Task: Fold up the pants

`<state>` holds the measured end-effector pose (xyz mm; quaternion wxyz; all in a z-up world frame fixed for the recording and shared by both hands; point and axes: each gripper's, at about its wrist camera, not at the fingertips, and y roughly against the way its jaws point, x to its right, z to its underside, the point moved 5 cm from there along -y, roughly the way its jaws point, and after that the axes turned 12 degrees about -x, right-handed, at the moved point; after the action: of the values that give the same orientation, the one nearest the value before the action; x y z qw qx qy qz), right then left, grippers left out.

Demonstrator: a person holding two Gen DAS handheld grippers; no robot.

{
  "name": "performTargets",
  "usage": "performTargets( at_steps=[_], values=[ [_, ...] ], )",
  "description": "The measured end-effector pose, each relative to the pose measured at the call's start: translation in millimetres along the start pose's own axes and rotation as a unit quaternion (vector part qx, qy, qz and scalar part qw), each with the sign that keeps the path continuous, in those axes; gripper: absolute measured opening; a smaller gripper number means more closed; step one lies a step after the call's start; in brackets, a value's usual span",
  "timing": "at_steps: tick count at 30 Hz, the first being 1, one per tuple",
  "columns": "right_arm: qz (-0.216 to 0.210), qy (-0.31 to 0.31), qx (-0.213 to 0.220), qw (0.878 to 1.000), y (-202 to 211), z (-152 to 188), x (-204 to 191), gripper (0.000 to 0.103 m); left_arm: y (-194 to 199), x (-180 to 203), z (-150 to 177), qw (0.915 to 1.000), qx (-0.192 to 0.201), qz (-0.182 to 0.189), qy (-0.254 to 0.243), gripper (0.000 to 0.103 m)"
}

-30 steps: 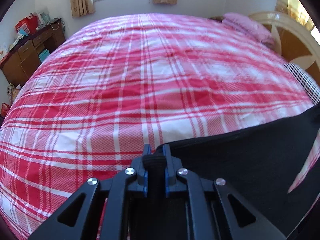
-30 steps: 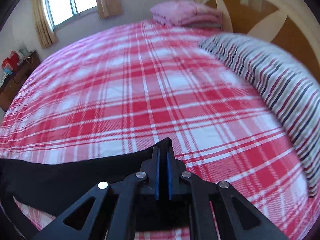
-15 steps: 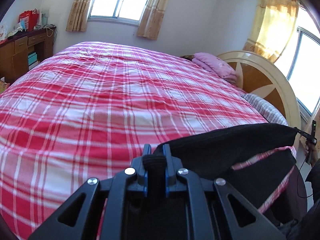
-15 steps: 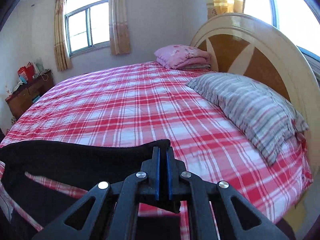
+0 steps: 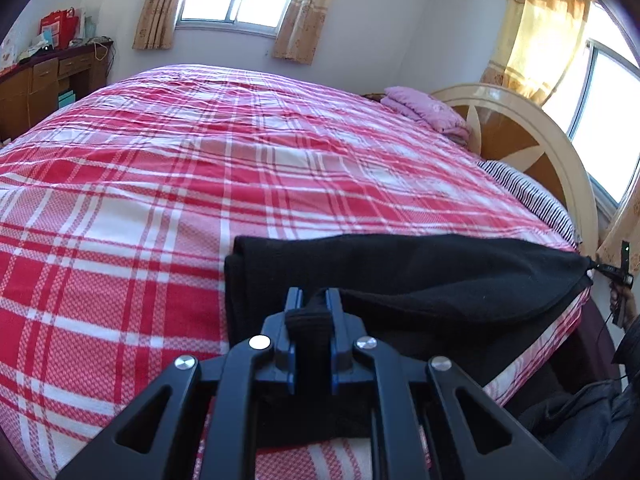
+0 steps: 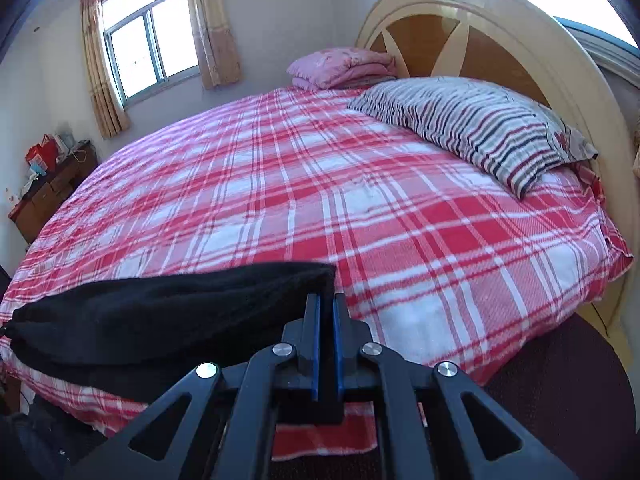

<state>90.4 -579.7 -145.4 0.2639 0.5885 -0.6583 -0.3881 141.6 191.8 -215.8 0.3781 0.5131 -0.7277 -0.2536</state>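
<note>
Black pants stretched w/ folded edge over plaid bed, L tongs & R tongs each clamped on a corner.

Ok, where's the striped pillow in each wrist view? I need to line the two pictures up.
Left wrist view: the striped pillow is only a sliver at the right edge, against the headboard, beyond the black pants.
Right wrist view: the striped pillow lies in full at upper right, in front of the headboard.
Shared landmark: the folded pink blanket at the bed's far corner.
</note>
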Motion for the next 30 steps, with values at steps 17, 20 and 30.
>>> performTargets(
  at_steps=[17,20,30],
  values=[
    [0.053,0.135,0.042,0.988,60,25,-131,0.068,7,7,23,0.9956,0.006,-0.077,-0.053,0.03],
    [0.005,0.217,0.031,0.976,45,33,-217,0.068,6,11,24,0.9932,0.005,-0.098,-0.063,0.03],
    [-0.107,0.446,-0.046,0.887,-34,124,-442,0.06,14,30,34,0.9764,0.02,-0.153,-0.151,0.031]
  ],
)
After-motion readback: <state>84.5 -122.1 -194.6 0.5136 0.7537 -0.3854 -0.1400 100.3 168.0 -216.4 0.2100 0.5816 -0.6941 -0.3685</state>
